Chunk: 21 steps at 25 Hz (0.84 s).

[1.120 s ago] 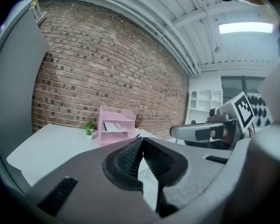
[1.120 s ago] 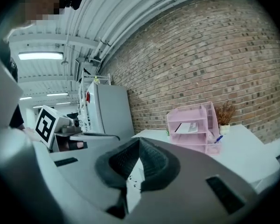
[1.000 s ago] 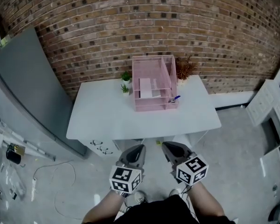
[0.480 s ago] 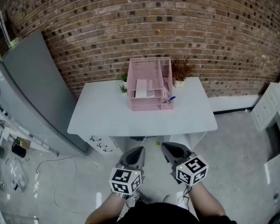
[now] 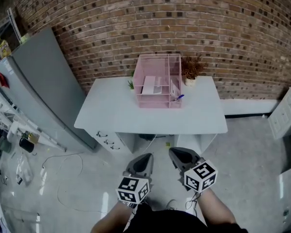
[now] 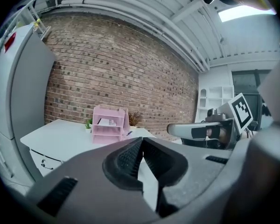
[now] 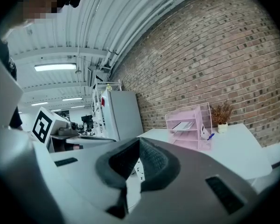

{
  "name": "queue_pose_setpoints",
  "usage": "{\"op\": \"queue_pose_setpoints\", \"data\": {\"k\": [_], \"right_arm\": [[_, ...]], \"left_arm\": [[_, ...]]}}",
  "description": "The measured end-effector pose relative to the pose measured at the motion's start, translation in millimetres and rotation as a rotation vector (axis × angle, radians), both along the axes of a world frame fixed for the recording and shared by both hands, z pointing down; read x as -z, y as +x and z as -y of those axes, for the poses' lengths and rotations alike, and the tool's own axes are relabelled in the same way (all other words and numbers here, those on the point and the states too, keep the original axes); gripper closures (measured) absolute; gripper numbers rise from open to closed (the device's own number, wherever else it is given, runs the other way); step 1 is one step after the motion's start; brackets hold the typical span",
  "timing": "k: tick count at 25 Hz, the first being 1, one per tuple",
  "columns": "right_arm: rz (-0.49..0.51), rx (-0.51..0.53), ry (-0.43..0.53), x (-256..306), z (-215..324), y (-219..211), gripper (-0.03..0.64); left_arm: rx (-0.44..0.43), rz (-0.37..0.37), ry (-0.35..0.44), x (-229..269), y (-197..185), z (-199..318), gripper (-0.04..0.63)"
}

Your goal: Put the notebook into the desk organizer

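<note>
Farther back from the desk than before, left gripper and right gripper hang closed, empty; notebook sits in desk organizer, task apparently done.

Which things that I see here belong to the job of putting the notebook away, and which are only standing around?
For the job: pink desk organizer, white notebook on its shelf, left gripper and right gripper, both shut and empty.
Only standing around: blue pen, dried plant, small green plant, grey cabinet.
</note>
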State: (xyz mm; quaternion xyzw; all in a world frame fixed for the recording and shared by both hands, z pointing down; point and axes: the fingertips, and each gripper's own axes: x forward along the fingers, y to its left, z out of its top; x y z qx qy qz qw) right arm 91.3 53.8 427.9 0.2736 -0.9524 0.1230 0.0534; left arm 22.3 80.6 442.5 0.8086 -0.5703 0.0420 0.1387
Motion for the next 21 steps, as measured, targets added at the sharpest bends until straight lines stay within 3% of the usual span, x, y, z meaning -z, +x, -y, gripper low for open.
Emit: {"op": "queue_pose_setpoints", "data": {"k": [21], "right_arm": [[0.017,0.047,-0.015,-8.8,-7.2,12.1,0.614]], "left_arm": [[0.042,0.012,0.006,-0.4,12.3,-9.8,0.589]]}}
